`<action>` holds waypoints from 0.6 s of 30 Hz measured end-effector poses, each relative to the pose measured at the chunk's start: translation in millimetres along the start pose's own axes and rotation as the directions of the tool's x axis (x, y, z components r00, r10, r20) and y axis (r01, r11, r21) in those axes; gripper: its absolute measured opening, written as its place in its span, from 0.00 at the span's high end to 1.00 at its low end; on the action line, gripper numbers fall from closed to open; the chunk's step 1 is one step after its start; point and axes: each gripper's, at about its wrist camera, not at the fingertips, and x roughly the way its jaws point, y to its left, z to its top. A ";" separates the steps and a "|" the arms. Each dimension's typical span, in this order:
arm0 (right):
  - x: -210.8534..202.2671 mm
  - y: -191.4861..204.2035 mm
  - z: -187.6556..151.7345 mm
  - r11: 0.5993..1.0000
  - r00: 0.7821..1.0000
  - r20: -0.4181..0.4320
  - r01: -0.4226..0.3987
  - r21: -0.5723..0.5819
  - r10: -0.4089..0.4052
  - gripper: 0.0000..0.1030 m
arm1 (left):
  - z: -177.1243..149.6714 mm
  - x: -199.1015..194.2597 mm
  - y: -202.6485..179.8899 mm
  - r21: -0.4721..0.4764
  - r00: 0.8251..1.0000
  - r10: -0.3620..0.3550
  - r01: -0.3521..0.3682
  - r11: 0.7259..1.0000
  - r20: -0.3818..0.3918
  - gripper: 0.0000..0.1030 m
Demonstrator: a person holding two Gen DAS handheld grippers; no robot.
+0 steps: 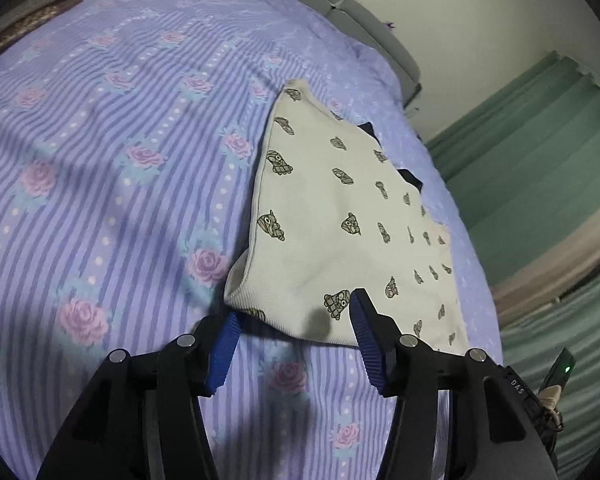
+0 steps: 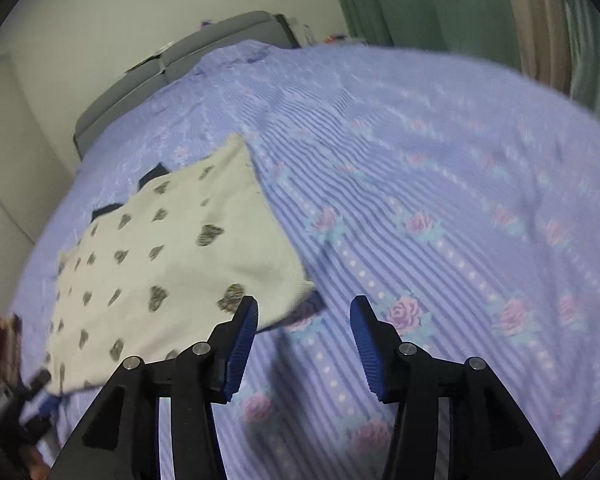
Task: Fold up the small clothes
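A small cream garment (image 1: 332, 216) with a dark printed pattern lies folded flat on the bed, with bits of dark trim showing at its far edge. My left gripper (image 1: 296, 308) is open and empty, its fingertips just above the garment's near edge. In the right wrist view the same garment (image 2: 160, 256) lies to the left. My right gripper (image 2: 304, 308) is open and empty, hovering by the garment's near right corner. The left gripper's tip (image 2: 40, 404) shows at the lower left of that view.
The bed is covered by a lilac striped sheet with pink roses (image 1: 100, 160). A grey headboard (image 2: 180, 60) and a white wall lie beyond it. Green curtains (image 1: 540, 152) hang beside the bed. Folded brown patterned fabric (image 1: 36, 4) sits at the far left.
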 end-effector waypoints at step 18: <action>12.0 137.2 -8.3 0.947 0.986 -0.060 -0.164 -0.276 0.153 0.52 | 30.6 27.1 29.4 -0.003 0.952 -0.300 0.301 0.954 -0.063 0.66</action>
